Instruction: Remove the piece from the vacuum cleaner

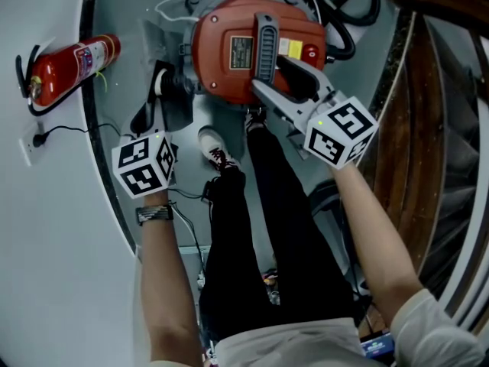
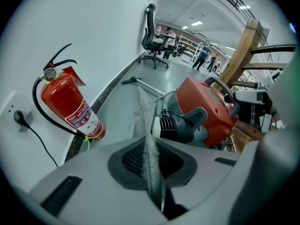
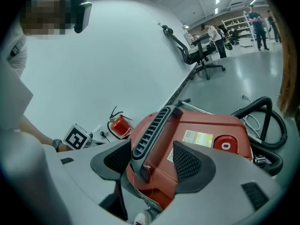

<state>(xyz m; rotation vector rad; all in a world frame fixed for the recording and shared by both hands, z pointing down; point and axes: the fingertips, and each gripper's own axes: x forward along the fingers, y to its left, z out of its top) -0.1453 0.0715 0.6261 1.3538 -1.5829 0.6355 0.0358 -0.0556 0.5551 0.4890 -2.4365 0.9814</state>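
Note:
The red vacuum cleaner (image 1: 229,52) stands on the floor by the wall, with its grey carrying handle (image 1: 265,40) running across the top. My left gripper (image 1: 159,90) is at the vacuum's left side. In the left gripper view its jaws (image 2: 151,158) are shut on a thin, dusty grey flat piece (image 2: 149,144) seen edge-on. This piece runs up toward the vacuum's black ribbed port (image 2: 176,125). My right gripper (image 1: 286,82) reaches over the vacuum from the right. It (image 3: 151,161) is open, its pads either side of the near end of the handle (image 3: 152,128) with a gap showing.
A red fire extinguisher (image 1: 72,67) leans at the wall on the left, near a socket with a plugged cord (image 1: 34,140). The black hose (image 1: 351,21) coils behind the vacuum. A wooden stair frame (image 1: 428,128) stands at the right. The person's legs and shoe (image 1: 214,147) are just below the vacuum.

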